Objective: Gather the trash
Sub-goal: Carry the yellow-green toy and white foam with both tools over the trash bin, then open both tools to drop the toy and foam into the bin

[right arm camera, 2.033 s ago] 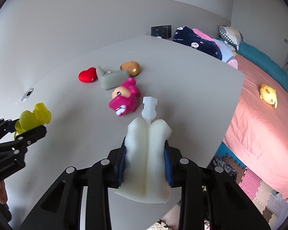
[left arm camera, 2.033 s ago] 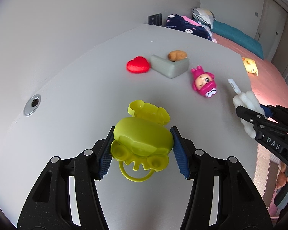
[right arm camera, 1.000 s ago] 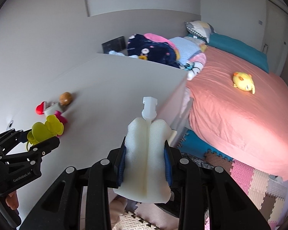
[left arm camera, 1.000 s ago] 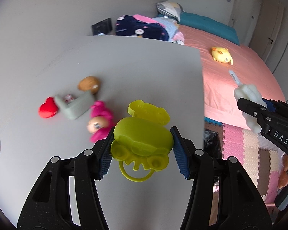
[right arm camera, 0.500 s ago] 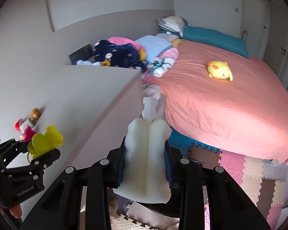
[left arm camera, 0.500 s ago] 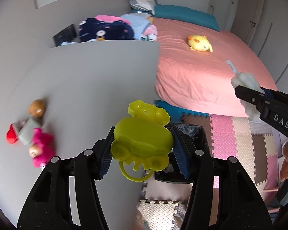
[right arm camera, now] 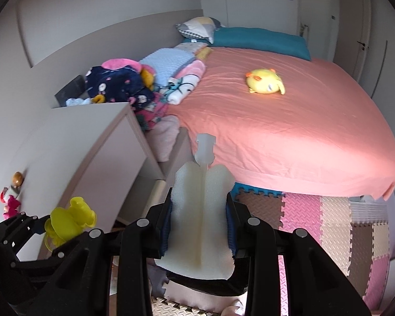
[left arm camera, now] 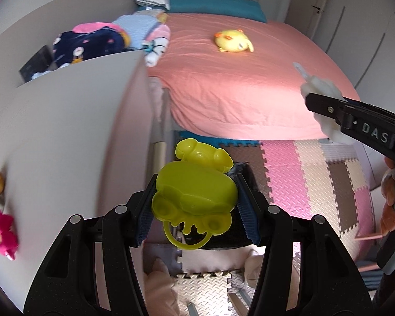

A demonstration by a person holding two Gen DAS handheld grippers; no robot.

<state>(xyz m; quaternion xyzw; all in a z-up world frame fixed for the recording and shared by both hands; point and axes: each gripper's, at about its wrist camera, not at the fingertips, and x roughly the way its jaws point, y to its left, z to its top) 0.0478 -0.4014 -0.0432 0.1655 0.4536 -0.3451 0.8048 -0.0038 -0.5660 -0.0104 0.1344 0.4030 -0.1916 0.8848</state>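
In the left wrist view my left gripper is shut on a yellow-green plastic animal-shaped case. It hangs beyond the desk edge, above a black bin that is mostly hidden behind the case. My right gripper is shut on a white foam piece with a thin tab at its far end. Under the foam shows a dark rim of the bin. The right gripper also reaches in from the right, and the left gripper with the case appears at lower left.
A white desk stands on the left with a pink doll and other small toys. A bed with a pink sheet carries a yellow plush. Coloured foam mats cover the floor.
Both grippers have swung off the desk top, past its edge, to above the floor mats and the black bin. Each still holds the same thing.
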